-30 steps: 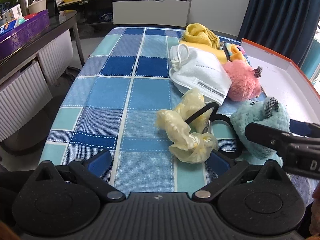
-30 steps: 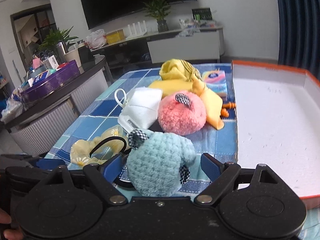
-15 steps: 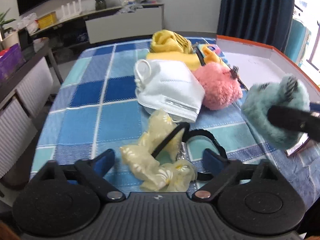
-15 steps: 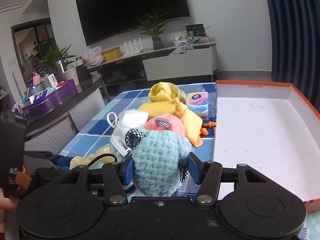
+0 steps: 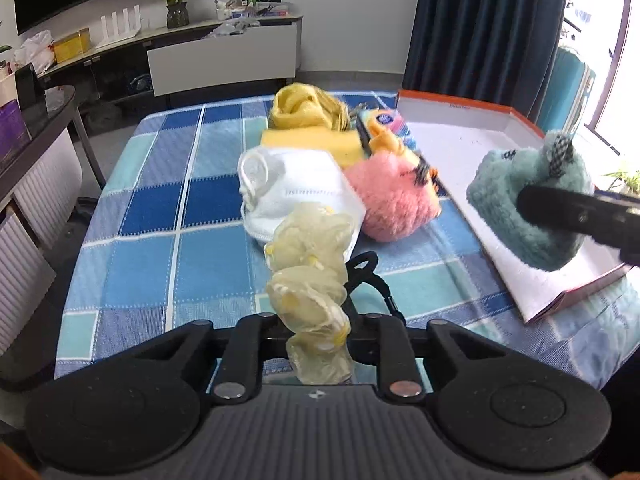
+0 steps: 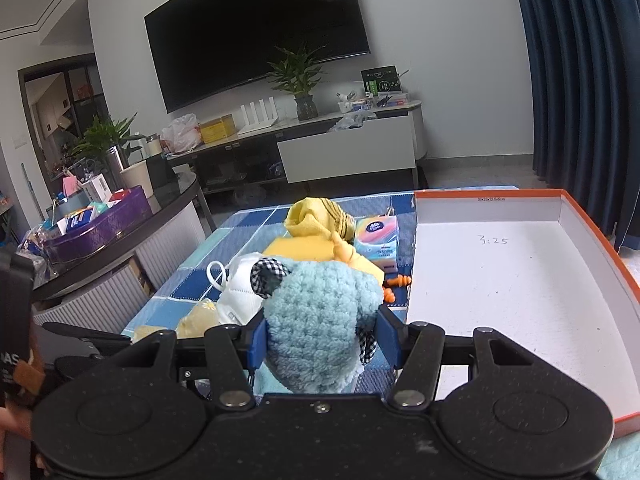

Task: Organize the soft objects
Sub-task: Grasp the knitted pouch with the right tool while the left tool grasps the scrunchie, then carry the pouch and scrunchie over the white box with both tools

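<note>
My left gripper [image 5: 318,344] is shut on a pale yellow flowered scrunchie [image 5: 310,276] and holds it up above the checked cloth. My right gripper [image 6: 322,338] is shut on a blue crocheted plush [image 6: 320,316], lifted off the table. In the left wrist view the plush [image 5: 528,200] hangs over the near edge of the white box with an orange rim [image 5: 520,128]. The box [image 6: 592,248] is open to the right in the right wrist view.
On the blue checked cloth [image 5: 160,216] lie a white face mask [image 5: 296,188], a pink fluffy plush [image 5: 392,200], a yellow sponge [image 5: 312,140], a yellow cloth [image 5: 304,108], a tissue pack [image 6: 378,240] and a black strap [image 5: 372,276]. A dark side table [image 6: 120,240] stands at the left.
My left gripper shut on the scrunchie and lifted it off the cloth. My right gripper raised the blue plush and carried it toward the box.
</note>
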Demonstrator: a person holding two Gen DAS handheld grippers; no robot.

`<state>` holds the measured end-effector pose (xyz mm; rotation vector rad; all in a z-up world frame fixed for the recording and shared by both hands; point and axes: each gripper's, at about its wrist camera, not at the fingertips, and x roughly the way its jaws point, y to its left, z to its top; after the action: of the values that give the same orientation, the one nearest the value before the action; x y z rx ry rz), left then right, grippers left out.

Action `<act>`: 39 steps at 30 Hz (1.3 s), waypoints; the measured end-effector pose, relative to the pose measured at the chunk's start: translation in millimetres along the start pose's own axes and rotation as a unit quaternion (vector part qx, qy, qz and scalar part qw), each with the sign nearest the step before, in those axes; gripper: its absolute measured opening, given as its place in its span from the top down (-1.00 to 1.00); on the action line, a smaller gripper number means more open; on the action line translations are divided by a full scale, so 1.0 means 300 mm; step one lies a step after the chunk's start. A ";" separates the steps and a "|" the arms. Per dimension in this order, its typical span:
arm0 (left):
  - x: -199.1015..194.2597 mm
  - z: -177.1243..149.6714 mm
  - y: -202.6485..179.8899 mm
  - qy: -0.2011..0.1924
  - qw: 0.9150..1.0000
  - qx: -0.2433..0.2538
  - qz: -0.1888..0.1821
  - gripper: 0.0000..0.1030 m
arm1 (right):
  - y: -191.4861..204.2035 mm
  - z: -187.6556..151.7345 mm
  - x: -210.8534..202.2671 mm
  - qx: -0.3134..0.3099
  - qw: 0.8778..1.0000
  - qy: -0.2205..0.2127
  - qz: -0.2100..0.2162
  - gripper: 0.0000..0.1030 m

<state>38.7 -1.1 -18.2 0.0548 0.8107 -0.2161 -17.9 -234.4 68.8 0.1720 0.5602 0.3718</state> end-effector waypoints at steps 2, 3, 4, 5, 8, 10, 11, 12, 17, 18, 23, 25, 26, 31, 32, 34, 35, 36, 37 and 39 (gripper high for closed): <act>-0.025 0.031 -0.012 -0.009 1.000 0.002 -0.007 0.59 | -0.008 0.016 -0.011 0.001 1.000 -0.003 -0.004 -0.28; -0.037 0.049 -0.023 -0.012 1.000 0.004 -0.008 0.59 | -0.012 0.023 -0.017 0.001 1.000 -0.005 -0.006 -0.28; -0.047 0.065 -0.033 -0.017 1.000 0.007 -0.009 0.59 | -0.018 0.031 -0.024 0.002 1.000 -0.007 -0.009 -0.28; -0.055 0.083 -0.044 -0.021 1.000 0.008 -0.010 0.59 | -0.025 0.040 -0.030 0.002 1.000 -0.008 -0.012 -0.28; -0.071 0.137 -0.076 -0.032 0.999 0.005 -0.019 0.59 | -0.052 0.070 -0.052 0.007 1.000 -0.013 -0.026 -0.28; -0.068 0.173 -0.102 -0.037 0.999 0.005 -0.023 0.58 | -0.076 0.091 -0.068 0.010 0.999 -0.018 -0.035 -0.28; -0.067 0.190 -0.117 -0.039 0.999 0.007 -0.024 0.59 | -0.089 0.100 -0.077 0.011 0.999 -0.021 -0.041 -0.28; -0.064 0.206 -0.133 -0.041 0.999 0.009 -0.026 0.59 | -0.104 0.110 -0.086 0.012 0.999 -0.024 -0.047 -0.28; -0.031 0.271 -0.195 -0.043 0.998 0.014 -0.039 0.59 | -0.181 0.154 -0.113 0.014 0.997 -0.034 -0.072 -0.28; -0.025 0.280 -0.206 -0.042 0.998 0.014 -0.041 0.59 | -0.199 0.162 -0.117 0.016 0.996 -0.038 -0.076 -0.28; 0.014 0.319 -0.250 -0.041 0.998 0.014 -0.050 0.59 | -0.264 0.189 -0.126 0.013 0.995 -0.045 -0.092 -0.28; 0.025 0.331 -0.270 -0.042 0.998 0.010 -0.054 0.58 | -0.294 0.191 -0.124 0.015 0.994 -0.044 -0.097 -0.28; 0.031 0.335 -0.283 -0.042 0.998 0.012 -0.055 0.58 | -0.309 0.191 -0.123 0.018 0.994 -0.043 -0.100 -0.28; 0.063 0.354 -0.346 -0.036 0.997 0.019 -0.061 0.58 | -0.373 0.196 -0.101 0.024 0.994 -0.032 -0.105 -0.28; 0.071 0.360 -0.356 -0.035 0.997 0.019 -0.062 0.58 | -0.384 0.197 -0.094 0.024 0.994 -0.030 -0.106 -0.28; 0.092 0.372 -0.372 -0.029 0.997 0.016 -0.068 0.58 | -0.403 0.206 -0.082 0.026 0.993 -0.026 -0.108 -0.28; 0.101 0.379 -0.380 -0.027 0.997 0.016 -0.070 0.58 | -0.412 0.208 -0.076 0.026 0.994 -0.024 -0.108 -0.28; 0.110 0.385 -0.390 -0.026 0.997 0.017 -0.069 0.58 | -0.422 0.211 -0.071 0.027 0.993 -0.023 -0.109 -0.28; 0.117 0.391 -0.398 -0.026 0.997 0.017 -0.068 0.58 | -0.434 0.214 -0.067 0.026 0.993 -0.022 -0.110 -0.28; 0.131 0.403 -0.413 -0.025 0.997 0.018 -0.069 0.58 | -0.454 0.218 -0.058 0.028 0.993 -0.019 -0.111 -0.28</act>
<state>124.8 -144.6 40.9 0.0268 0.7623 -0.3619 44.7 -370.2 96.7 0.1680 0.5462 0.1363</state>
